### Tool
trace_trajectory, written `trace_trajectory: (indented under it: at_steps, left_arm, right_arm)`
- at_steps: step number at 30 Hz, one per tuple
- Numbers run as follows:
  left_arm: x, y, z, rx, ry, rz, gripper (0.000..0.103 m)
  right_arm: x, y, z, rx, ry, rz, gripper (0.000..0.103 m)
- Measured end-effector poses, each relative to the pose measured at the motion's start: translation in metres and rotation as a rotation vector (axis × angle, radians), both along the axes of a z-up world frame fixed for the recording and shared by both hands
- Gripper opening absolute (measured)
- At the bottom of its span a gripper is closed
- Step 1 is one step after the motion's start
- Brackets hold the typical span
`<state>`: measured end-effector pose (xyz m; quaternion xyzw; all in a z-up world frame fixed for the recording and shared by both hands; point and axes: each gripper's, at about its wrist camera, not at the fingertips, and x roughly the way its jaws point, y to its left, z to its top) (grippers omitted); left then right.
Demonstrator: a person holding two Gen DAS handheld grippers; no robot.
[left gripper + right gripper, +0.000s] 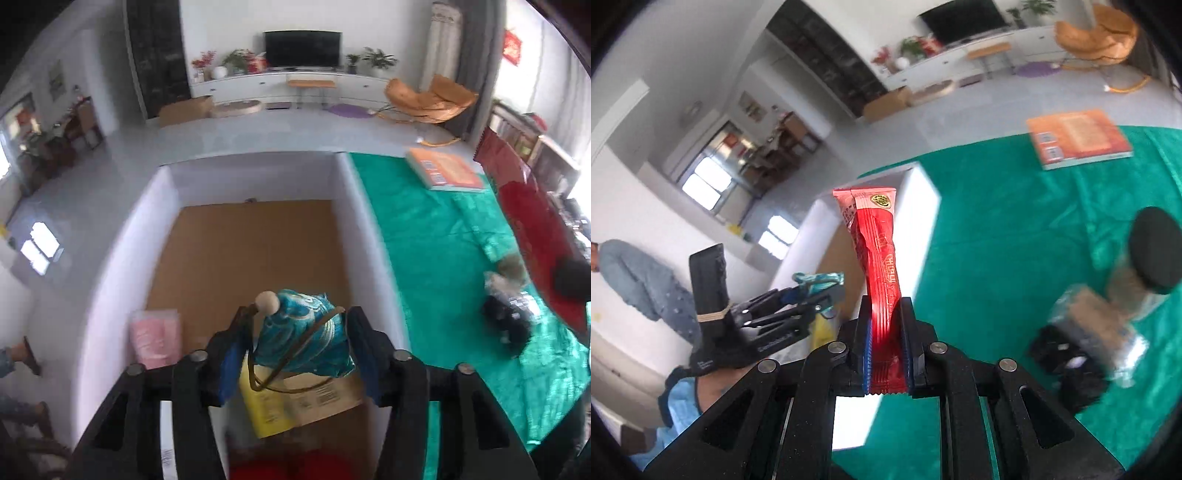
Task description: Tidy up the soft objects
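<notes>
My left gripper (295,321) is shut on a teal patterned cloth pouch (304,332) with a wooden bead and brown cord. It holds the pouch above the open white box (110,266) with a brown cardboard floor. The box holds a pink packet (157,338) and a yellow-and-brown packet (295,402). My right gripper (886,306) is shut on a long red snack packet (881,266), held upright beside the box's corner (919,192). The left gripper (798,299) with the teal pouch shows in the right wrist view.
A green cloth (436,240) covers the table right of the box. On it lie an orange book (447,170), a red sheet (535,229), and a clear-wrapped black bundle with a jar (1100,325). A person (635,273) stands at the left.
</notes>
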<state>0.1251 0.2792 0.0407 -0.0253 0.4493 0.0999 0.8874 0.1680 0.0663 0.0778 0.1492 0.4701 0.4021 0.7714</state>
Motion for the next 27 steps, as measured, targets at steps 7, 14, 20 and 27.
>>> trace_trajectory:
  at_steps: [7, 14, 20, 27]
  left_arm:
    - [-0.053, 0.04, -0.011, -0.011, -0.007, 0.156, 0.103]
    - [-0.052, -0.075, -0.001, -0.262, -0.124, -0.147, 0.103]
    - [-0.043, -0.224, -0.062, -0.312, 0.049, -0.45, 0.103]
    - [0.005, -0.275, -0.134, -0.153, 0.09, -0.399, 0.103]
  right_arm:
    - [-0.028, 0.043, -0.028, -0.058, -0.045, 0.047, 0.075]
    - [-0.077, -0.094, -0.105, -0.513, -0.343, -0.277, 0.075]
    - [-0.105, -0.221, -0.155, -0.674, -0.256, -0.603, 0.075]
    - [-0.09, -0.259, -0.166, -0.673, -0.192, -0.682, 0.075]
